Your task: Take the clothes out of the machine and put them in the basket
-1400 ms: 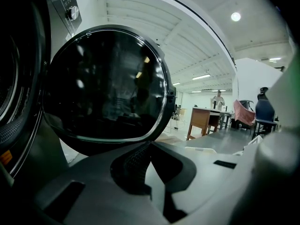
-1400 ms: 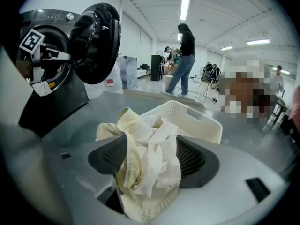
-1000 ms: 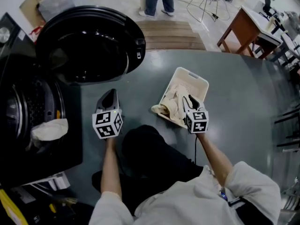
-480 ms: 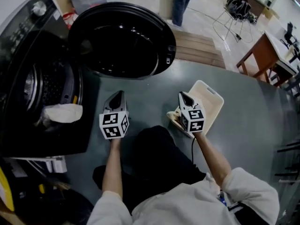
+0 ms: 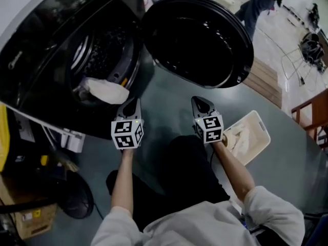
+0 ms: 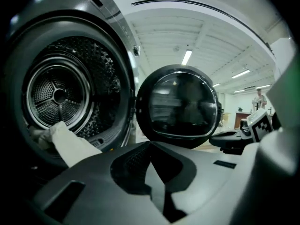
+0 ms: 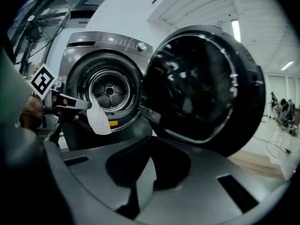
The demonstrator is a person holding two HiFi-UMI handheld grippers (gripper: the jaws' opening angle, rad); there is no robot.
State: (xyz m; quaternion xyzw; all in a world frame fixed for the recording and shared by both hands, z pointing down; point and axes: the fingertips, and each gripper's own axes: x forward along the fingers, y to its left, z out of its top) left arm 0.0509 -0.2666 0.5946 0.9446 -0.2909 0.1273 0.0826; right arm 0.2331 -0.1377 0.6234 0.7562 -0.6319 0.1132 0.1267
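Note:
The black washing machine [image 5: 46, 55] stands at the upper left with its round door [image 5: 200, 40] swung open to the right. A white cloth [image 5: 105, 90] hangs over the lower lip of the drum opening [image 5: 102, 50]. My left gripper [image 5: 132, 105] points at the machine just below and right of that cloth, jaws together and empty. My right gripper [image 5: 201, 104] is shut and empty under the door. In the left gripper view the cloth [image 6: 70, 146] lies left of the closed left gripper [image 6: 151, 144]. The cream basket [image 5: 261, 124], at the right, holds pale clothes [image 5: 236, 137].
A person's legs [image 5: 259, 1] stand far behind the door. A wooden table [image 5: 312, 117] is at the right edge and a wooden board [image 5: 266, 81] lies on the floor. A fan [image 5: 72, 196] and a cardboard box [image 5: 25, 217] sit at the lower left.
Both grippers swung left, away from the basket and toward the machine opening. The right gripper left the clothes in the basket and its jaws closed. The view turned toward the machine.

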